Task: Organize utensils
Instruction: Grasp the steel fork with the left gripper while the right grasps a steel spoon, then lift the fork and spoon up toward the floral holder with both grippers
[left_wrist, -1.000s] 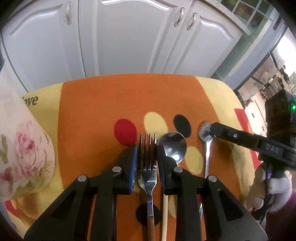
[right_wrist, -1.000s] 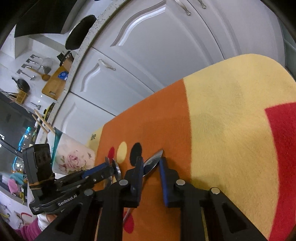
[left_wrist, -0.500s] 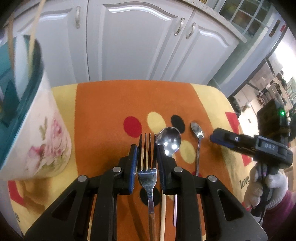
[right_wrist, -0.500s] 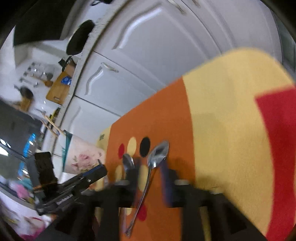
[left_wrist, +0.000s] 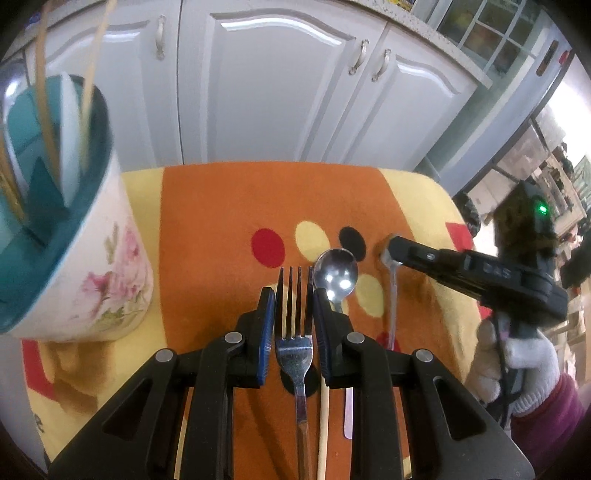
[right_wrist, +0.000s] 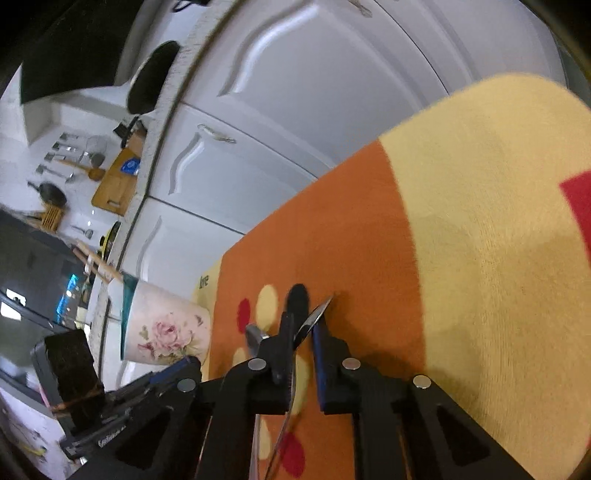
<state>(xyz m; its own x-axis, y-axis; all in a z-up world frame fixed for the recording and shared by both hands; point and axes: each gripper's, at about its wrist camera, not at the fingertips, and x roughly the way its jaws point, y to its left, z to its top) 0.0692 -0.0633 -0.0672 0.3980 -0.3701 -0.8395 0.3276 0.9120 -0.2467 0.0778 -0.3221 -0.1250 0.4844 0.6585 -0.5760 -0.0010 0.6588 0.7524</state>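
Fork (left_wrist: 294, 343) clamped across its head between the blue pads of the left tongs (left_wrist: 293, 299), tines forward, brown handle trailing back under the camera; judged clear of the orange-and-yellow cloth (left_wrist: 221, 221) on the tabletop rather than lying on it, though not certain from this angle. Teaspoon (right_wrist: 317, 310) just to the right, bowl turned on edge between the pads of the right tongs (right_wrist: 303, 323), closed on it after having just been closing; thin handle running back along the cloth beneath. Tablespoon (left_wrist: 336, 273) untouched between the two, bowl up, lying flat beside the fork's tines and partly hidden behind the left tongs' right pad. Right tongs carried by a white-gloved hand (left_wrist: 517, 362) at the cloth's right edge. Floral utensil holder (left_wrist: 92, 280) at far left, upright, teal inside, split into compartments, with chopsticks (left_wrist: 44, 110) already standing in one. Step in hand, as judged: pick-up of two pieces at once, fork secured, teaspoon newly pinched. Next move, as judged: lift both clear, swing left toward the holder, tip each piece handle-down or head-down over a free compartment, then release; fork first, being nearer. Care needed at the teaspoon, held only by the thin rim of its bowl and likely to pivot or slip.
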